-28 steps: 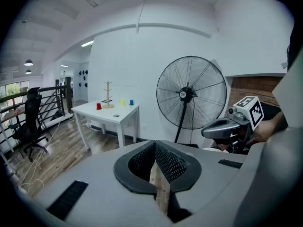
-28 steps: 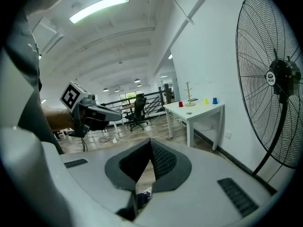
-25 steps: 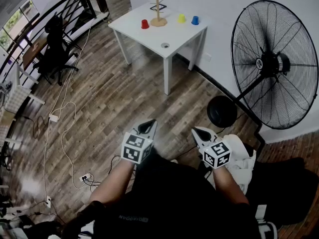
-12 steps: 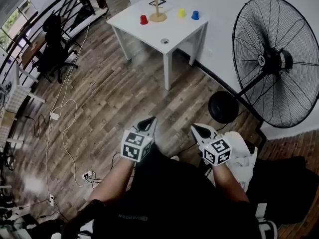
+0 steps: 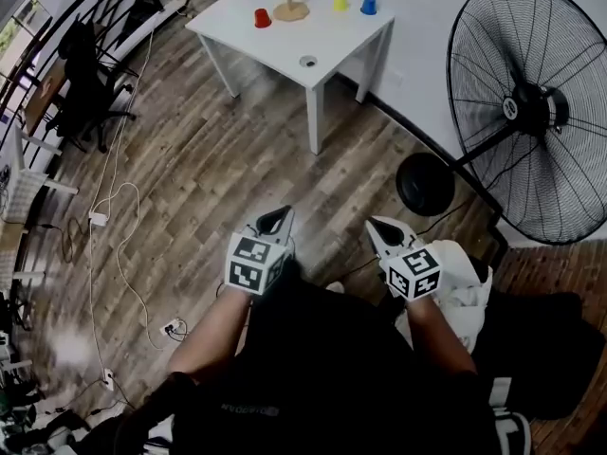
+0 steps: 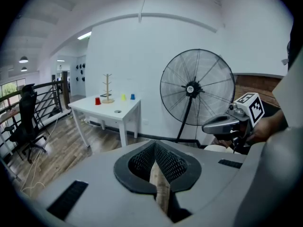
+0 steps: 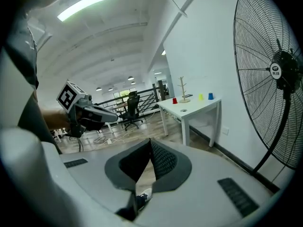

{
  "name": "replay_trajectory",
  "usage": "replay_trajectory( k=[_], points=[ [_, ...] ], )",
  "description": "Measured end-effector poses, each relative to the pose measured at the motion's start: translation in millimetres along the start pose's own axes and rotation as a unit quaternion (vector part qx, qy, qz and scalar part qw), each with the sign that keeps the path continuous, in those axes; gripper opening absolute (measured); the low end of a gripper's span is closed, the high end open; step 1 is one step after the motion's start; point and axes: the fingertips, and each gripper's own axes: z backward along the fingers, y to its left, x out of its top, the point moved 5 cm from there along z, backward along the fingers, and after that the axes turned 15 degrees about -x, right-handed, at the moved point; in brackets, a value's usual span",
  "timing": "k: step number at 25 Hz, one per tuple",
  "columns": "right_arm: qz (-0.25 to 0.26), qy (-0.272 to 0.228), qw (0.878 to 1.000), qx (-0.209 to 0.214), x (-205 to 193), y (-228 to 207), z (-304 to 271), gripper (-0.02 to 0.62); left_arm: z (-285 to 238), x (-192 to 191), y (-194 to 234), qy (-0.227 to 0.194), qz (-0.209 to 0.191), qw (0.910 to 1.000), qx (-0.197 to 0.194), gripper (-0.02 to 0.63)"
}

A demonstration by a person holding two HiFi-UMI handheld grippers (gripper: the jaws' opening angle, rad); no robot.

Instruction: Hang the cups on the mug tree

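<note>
Head view: left tongs point(image 5: 276, 222) and right tongs point(image 5: 381, 228) were held side by side at lower centre of the frame, over the wood-plank floor point(image 5: 218, 169) and well apart from the white desk point(image 5: 322, 34) at top centre.

Left gripper view: jaws were pressed together tip to tip, gripping nothing. Right gripper view: same, jaws closed and empty.

On the desk:
- The wooden mug tree point(image 5: 290, 8) stood upright near the far side, its top cut off by the frame edge.
- All three cups stood on the desktop.
- The red cup point(image 5: 261, 17) was just left of the tree's base.
- The yellow cup point(image 5: 340, 2) and blue cup point(image 5: 368, 6) were to the tree's right, near each other but not touching.
- A small round object point(image 5: 307, 62) lay near the desk's front edge; I could not tell what it was.

A large black pedestal fan point(image 5: 531, 112) filled the right of the frame. A black office chair point(image 5: 83, 83) stood at upper left, and a white cable point(image 5: 119, 245) trailed across the floor at left.
</note>
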Motion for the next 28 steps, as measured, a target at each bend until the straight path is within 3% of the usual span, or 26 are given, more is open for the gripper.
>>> replay_trajectory(
  k=[12,21,28],
  points=[
    [-0.003,-0.003,0.999,-0.039,75.0,4.2,-106.5,0.008,-12.6,59.5,131.7,-0.014,-0.021,0.9993,-0.029,0.015],
    [-0.020,-0.007,0.997,-0.076,117.3,36.4,-180.2,0.008,-7.8,80.8,228.4,-0.011,-0.039,0.9974,-0.060,0.015],
    [-0.013,-0.010,0.996,-0.085,139.2,46.6,-208.9,0.008,-3.9,88.7,273.3,-0.020,-0.037,0.9975,-0.057,0.015]
  ],
)
